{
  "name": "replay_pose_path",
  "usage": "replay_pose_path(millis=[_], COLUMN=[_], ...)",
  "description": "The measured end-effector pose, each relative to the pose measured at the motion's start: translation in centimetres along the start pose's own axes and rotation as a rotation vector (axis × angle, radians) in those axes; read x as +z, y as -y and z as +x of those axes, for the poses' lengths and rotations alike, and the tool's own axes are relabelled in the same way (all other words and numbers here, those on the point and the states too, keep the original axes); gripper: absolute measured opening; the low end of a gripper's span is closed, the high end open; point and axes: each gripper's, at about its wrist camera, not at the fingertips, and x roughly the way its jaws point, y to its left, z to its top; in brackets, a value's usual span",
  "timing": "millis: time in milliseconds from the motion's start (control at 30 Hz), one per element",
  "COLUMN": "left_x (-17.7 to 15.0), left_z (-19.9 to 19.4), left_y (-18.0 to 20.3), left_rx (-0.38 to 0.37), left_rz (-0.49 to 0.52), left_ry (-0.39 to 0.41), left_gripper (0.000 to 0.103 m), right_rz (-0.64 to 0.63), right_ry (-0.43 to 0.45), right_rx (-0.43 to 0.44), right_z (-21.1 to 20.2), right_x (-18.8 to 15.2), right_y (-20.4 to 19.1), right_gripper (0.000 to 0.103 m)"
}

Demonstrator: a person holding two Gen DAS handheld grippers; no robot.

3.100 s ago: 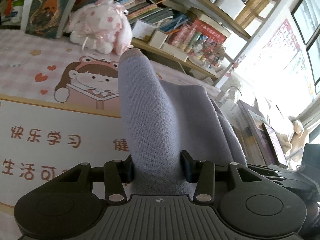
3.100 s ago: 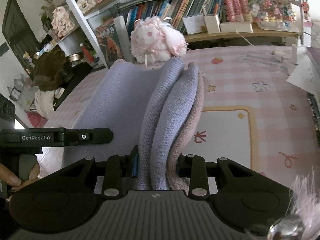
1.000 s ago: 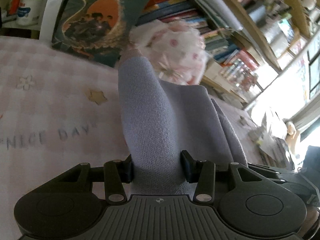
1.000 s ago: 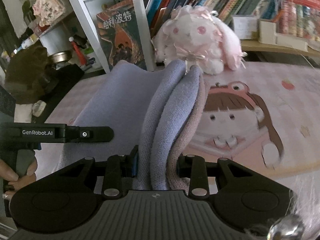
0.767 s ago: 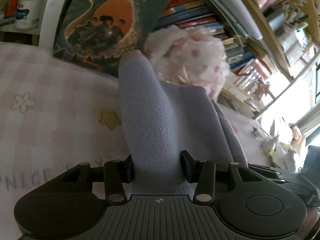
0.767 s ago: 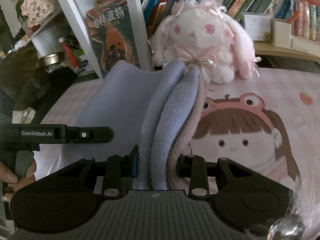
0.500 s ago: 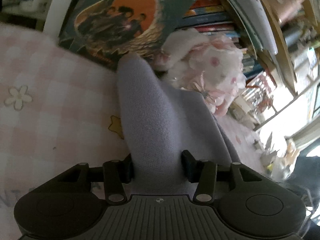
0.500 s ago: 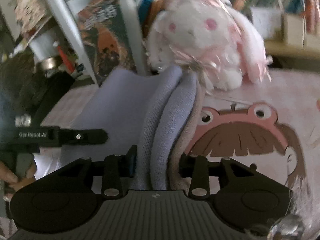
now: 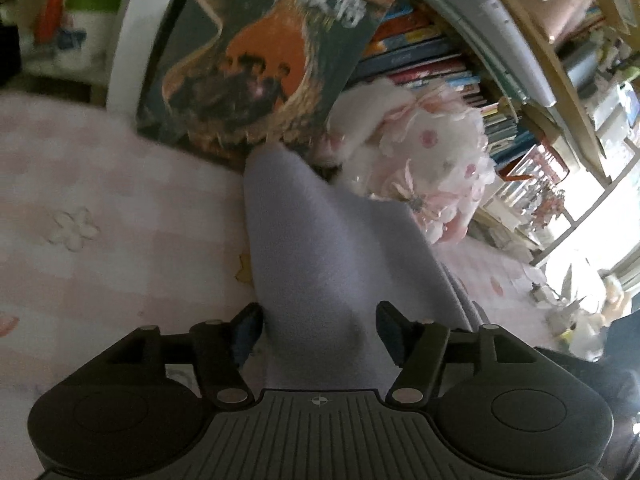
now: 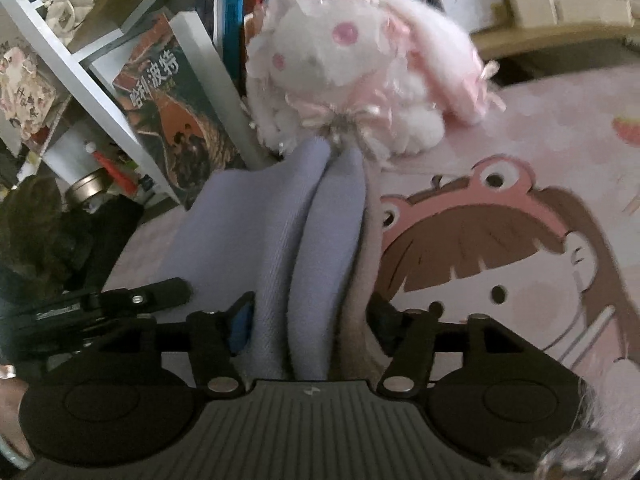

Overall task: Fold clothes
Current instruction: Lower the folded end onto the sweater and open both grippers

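Observation:
A folded lavender knit garment (image 9: 320, 248) lies on the pink desk mat (image 9: 100, 200), its far end close to a plush rabbit (image 9: 420, 152). My left gripper (image 9: 316, 316) straddles the near left end; its jaws are opening and the pads stand just off the fabric. In the right wrist view the garment (image 10: 248, 232) shows stacked folds with a pinkish layer on the right. My right gripper (image 10: 308, 308) straddles those folds, its jaws opening too, with small gaps beside the cloth. The left gripper (image 10: 120, 300) appears at the garment's left side.
The pink-and-white plush rabbit (image 10: 360, 64) sits right behind the garment. A large book (image 10: 172, 120) leans on a white shelf post (image 10: 100, 80), with crowded bookshelves behind. The desk mat (image 10: 500, 240) carries a cartoon girl print. A person's hand (image 10: 12, 400) shows at the lower left.
Both grippers carried the garment toward the rabbit and the book and lowered it. Both pairs of jaws have spread apart and no longer pinch the fabric.

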Motion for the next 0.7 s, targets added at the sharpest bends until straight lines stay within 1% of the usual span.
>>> replay_pose_path(millis=[67,167,200,233,300,367,467,600,700], left_x=[-0.4,-1.2,-1.5,-1.9,-2.6,-3.4,-4.4,-5.9,-6.9], left_z=[-1.0,-2.4,-2.9,-3.3,-4.1,-4.8,-5.6,-6.2,-6.8], left_y=[0.6,1.8,2.3,2.7,3.6,4.3,4.9,5.5,6.1], left_rx=[0.017,0.052,0.068,0.085,0.119,0.153,0.182,0.200,0.215], left_rz=[0.025,0.073,0.091,0.109,0.142,0.169,0.188,0.212,0.225], left_ry=[0.024,0.052,0.063,0.074,0.091,0.101,0.085,0.052,0.056], left_gripper=[0.064,0.066,0.067,0.072,0.078,0.081,0.086,0.087,0.093], right_rz=[-0.036,-0.131,-0.166,-0.196,-0.247,-0.283,-0.309,-0.327,-0.332], right_ry=[0.016,0.027,0.032,0.043,0.069,0.098,0.115,0.125,0.131], right_rx=[-0.016,-0.075,-0.098,-0.124,-0.177,-0.227,-0.284,-0.326,-0.343], right_z=[-1.0,-2.3,-2.6,-3.1,-4.0,-5.0,-6.0,-7.0,-7.7], right_x=[-0.2,-0.8,-1.2,-1.6,-2.6,-3.7,-5.2,-6.9,-7.9], right_y=[-0.7,-2.2,-2.8,-3.3,-4.3,-5.1,-6.1,-7.1,-7.7], right_gripper=[0.066,0.066,0.066,0.066,0.068,0.070,0.071,0.071,0.076])
